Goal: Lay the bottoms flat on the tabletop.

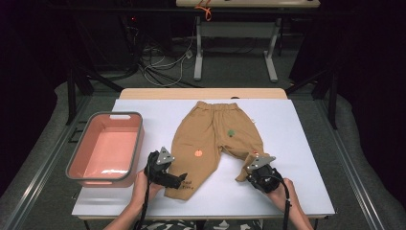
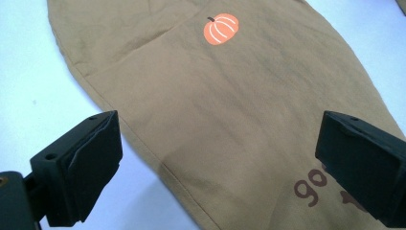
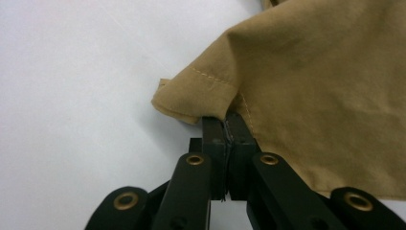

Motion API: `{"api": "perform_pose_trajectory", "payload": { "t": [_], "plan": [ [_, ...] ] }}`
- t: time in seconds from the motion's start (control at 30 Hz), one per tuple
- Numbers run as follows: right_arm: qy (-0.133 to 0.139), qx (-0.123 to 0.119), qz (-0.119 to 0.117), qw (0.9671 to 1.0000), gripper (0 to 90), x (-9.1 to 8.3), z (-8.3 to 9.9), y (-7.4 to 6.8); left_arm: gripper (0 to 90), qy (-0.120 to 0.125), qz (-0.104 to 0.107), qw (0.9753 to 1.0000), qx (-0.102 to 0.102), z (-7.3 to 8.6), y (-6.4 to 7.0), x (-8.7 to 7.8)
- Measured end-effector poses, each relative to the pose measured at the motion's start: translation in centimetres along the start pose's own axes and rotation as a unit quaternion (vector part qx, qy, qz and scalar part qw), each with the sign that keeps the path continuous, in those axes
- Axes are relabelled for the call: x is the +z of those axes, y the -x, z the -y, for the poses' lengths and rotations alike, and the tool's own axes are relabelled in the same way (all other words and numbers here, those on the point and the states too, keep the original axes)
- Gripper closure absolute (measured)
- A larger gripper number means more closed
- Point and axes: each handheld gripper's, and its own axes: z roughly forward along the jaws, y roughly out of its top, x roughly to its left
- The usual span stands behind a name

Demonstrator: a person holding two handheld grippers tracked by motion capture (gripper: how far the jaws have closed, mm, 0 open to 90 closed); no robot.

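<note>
At the far left we see a pink tub on the white table. Next to it our left gripper hovers over the hem of one trouser leg, jaws spread wide and holding nothing. The tan trousers lie flat in the middle of the table, waistband away from us, an orange pumpkin printed on the leg. Further right, our right gripper is clamped on the hem of the other leg, and the cloth there bunches up.
</note>
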Motion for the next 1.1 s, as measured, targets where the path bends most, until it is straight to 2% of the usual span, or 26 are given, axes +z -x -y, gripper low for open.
{"api": "perform_pose_trajectory", "payload": {
  "t": [0.03,0.07,0.1,0.33,0.53,0.6,0.63,0.67,0.77,0.8,0.93,1.0,1.1],
  "plan": [
    [0.004,0.002,0.005,1.0000,90.0,0.0,0.1,-0.1,1.9,0.000,-0.001,1.0000,0.000,0.0,0.0,0.0],
    [-0.007,0.006,0.003,1.0000,90.0,-0.2,0.1,-0.1,1.9,0.001,0.000,1.0000,0.001,0.0,-0.1,0.0],
    [-0.005,0.000,0.001,1.0000,90.0,-0.3,0.1,-0.1,1.9,-0.001,0.001,1.0000,-0.001,0.0,-0.1,0.1],
    [-0.003,-0.001,0.005,1.0000,90.0,-1.4,0.2,-0.8,1.9,0.002,-0.001,1.0000,0.001,0.0,-0.1,0.0],
    [-0.005,0.011,-0.015,0.9998,90.0,-2.3,0.6,-1.5,1.9,0.001,0.001,1.0000,0.000,0.0,-0.1,0.0],
    [-0.002,0.005,-0.017,0.9998,90.0,-2.5,0.7,-1.5,1.9,0.001,-0.002,1.0000,0.001,0.0,-0.1,0.0],
    [-0.001,0.006,-0.019,0.9998,90.0,-2.8,0.8,-1.6,1.9,0.001,-0.002,1.0000,0.001,0.0,-0.1,0.0],
    [-0.001,0.007,-0.032,0.9995,90.0,-3.0,0.8,-1.6,1.9,0.001,-0.001,1.0000,0.000,0.0,0.0,0.0],
    [0.004,0.015,-0.040,0.9991,90.0,-3.7,0.9,-1.7,1.9,-0.001,-0.001,1.0000,0.000,0.0,-0.1,0.0],
    [0.006,0.010,-0.041,0.9991,90.0,-3.9,0.9,-1.6,1.9,0.000,0.000,1.0000,0.000,0.0,-0.1,0.0],
    [-0.003,0.009,-0.045,0.9989,90.0,-4.5,1.1,-1.6,1.9,-0.003,0.002,1.0000,0.000,0.0,0.0,0.1],
    [-0.019,0.007,-0.050,0.9985,90.0,-4.4,1.2,-1.6,1.9,-0.003,0.000,1.0000,0.002,0.0,0.0,0.1],
    [-0.042,0.007,-0.041,0.9983,89.9,-3.6,1.4,-1.7,1.9,-0.003,0.004,1.0000,0.001,0.0,0.1,0.2]
  ]
}}
